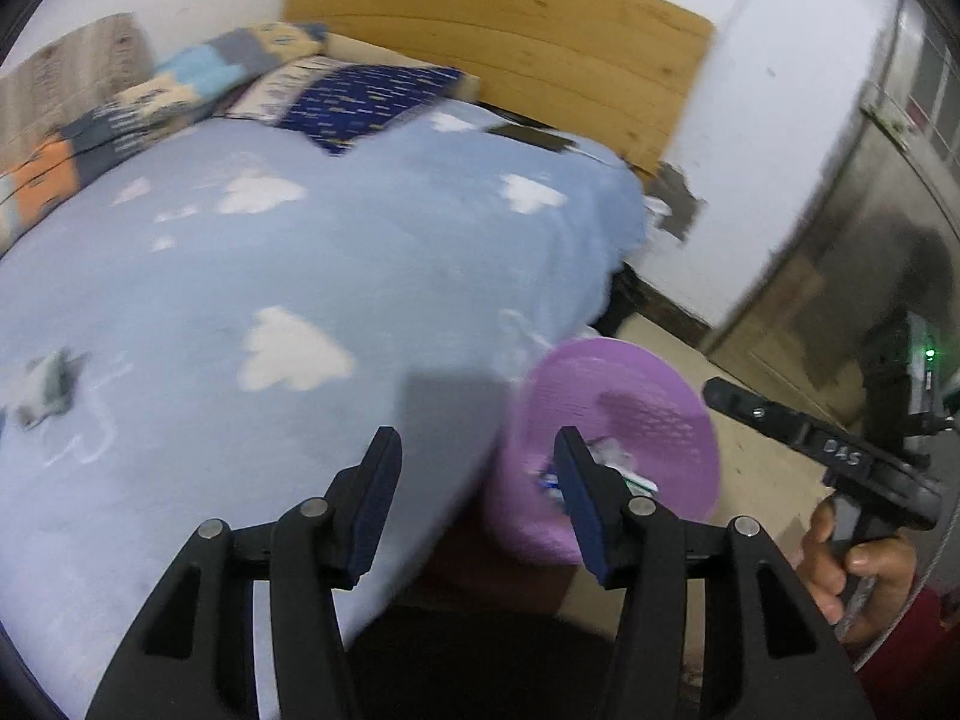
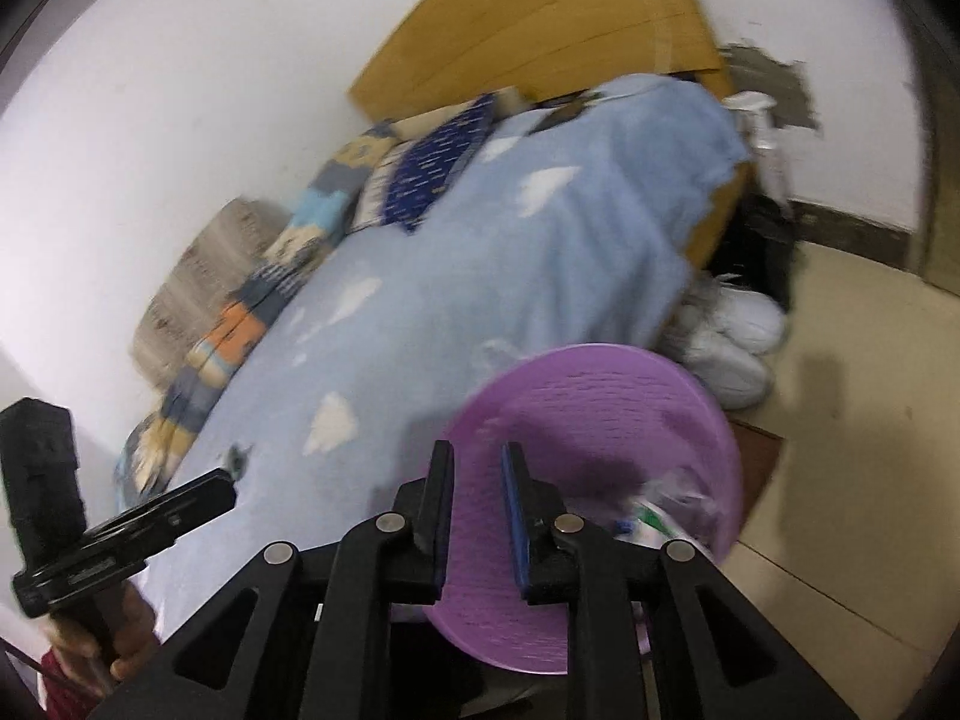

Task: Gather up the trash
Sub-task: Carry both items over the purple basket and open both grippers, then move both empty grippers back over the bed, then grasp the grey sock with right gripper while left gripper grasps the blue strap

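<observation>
Left gripper (image 1: 477,483): jaws parted about halfway, nothing between pads. Right gripper (image 2: 477,495): jaws narrowly apart, empty, poised over purple bin (image 2: 606,414).

Bin on floor beside bed, at 4 o'clock in left wrist view; wrappers (image 2: 660,516) already inside, near its 4 o'clock rim. Crumpled grey scrap (image 1: 45,387) lies on cloud-print blanket (image 1: 300,252), at 9 o'clock, well apart from bin.

Risks: jaws could pinch fleece with scrap and drag blanket; light scrap could slip from grip before reaching bin; views blurred, so aim likely poor; bin could tip if rim knocked.

Bed with cloud-print blue blanket (image 1: 336,252) ahead of the hand-held gripper — navy pillow (image 1: 360,102) and wooden headboard (image 1: 510,42) beyond; white shoes (image 2: 729,336) on floor (image 2: 852,420), ahead-right.
</observation>
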The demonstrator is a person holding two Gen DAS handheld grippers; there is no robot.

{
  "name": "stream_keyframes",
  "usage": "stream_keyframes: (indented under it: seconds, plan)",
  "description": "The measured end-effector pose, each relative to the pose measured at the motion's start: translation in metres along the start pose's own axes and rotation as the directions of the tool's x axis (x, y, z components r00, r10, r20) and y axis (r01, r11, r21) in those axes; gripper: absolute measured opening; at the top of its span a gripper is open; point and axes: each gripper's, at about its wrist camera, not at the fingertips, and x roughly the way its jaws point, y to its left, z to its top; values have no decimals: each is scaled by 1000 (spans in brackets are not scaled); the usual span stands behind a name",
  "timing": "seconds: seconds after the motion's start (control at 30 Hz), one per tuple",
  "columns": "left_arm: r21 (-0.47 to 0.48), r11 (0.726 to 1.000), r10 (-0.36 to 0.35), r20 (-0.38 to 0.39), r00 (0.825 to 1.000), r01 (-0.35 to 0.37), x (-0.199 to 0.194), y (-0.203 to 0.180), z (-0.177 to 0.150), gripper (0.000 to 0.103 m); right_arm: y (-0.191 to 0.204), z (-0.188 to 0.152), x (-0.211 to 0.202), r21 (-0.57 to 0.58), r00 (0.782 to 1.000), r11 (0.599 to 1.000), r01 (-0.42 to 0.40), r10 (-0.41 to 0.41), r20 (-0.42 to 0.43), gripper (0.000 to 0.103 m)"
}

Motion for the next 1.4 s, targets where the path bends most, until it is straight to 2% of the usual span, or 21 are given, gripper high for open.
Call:
stream_keyframes:
  seconds: [0.23,0.4,0.5,0.6,0.73,0.77,0.87,0.9,0.97,1.0,1.03,1.1,1.17,1.23,1.27,1.33,1.4]
  plan:
    - [-146,981,133,36,990,-127,-44,94,-29,54,85,2,39,-189,990,974,-127,112,-86,33]
    - [-275,937,236,46,971,-214,-78,176,-53,54,171,-2,84,-362,967,902,-237,181,-181,45]
    - [-339,890,333,27,943,-304,-96,231,-71,54,224,-12,122,-456,937,830,-322,213,-276,52]
    - [-401,845,387,2,922,-354,-109,279,-85,55,281,-28,165,-541,908,743,-395,225,-353,63]
    - [-491,771,445,-39,894,-405,-114,343,-99,59,341,-50,220,-611,880,653,-448,204,-428,64]
    - [-507,756,454,-48,890,-413,-113,357,-99,59,362,-60,238,-641,873,612,-464,194,-447,64]
    - [-523,736,469,-65,881,-430,-106,387,-97,60,398,-78,273,-712,878,526,-466,172,-447,67]
    - [-522,731,477,-71,876,-440,-103,398,-97,60,413,-88,292,-748,888,490,-448,147,-436,67]
    - [-520,730,481,-71,874,-444,-96,413,-92,62,429,-97,312,-796,912,449,-405,129,-390,67]
    - [-521,726,486,-72,871,-449,-94,419,-90,62,437,-106,328,-823,919,414,-389,115,-377,67]
    - [-521,728,486,-65,871,-445,-92,426,-88,63,439,-109,337,-834,921,397,-383,96,-377,67]
    - [-512,736,485,-56,873,-442,-86,435,-80,63,442,-122,366,-876,940,355,-326,22,-341,67]
    - [-489,752,483,-45,874,-441,-80,440,-74,63,440,-129,387,-892,942,331,-309,-23,-335,67]
    - [-457,770,479,-45,877,-445,-71,443,-66,63,435,-129,398,-897,941,333,-292,-66,-331,49]
    - [-443,776,481,-46,876,-449,-68,444,-63,64,432,-127,405,-880,930,364,-306,-82,-358,27]
    - [-407,793,478,-47,877,-454,-58,445,-56,63,427,-118,401,-851,926,420,-315,-63,-373,17]
    - [-370,800,487,-59,871,-473,-49,446,-52,63,423,-112,394,-829,921,458,-320,-55,-386,14]
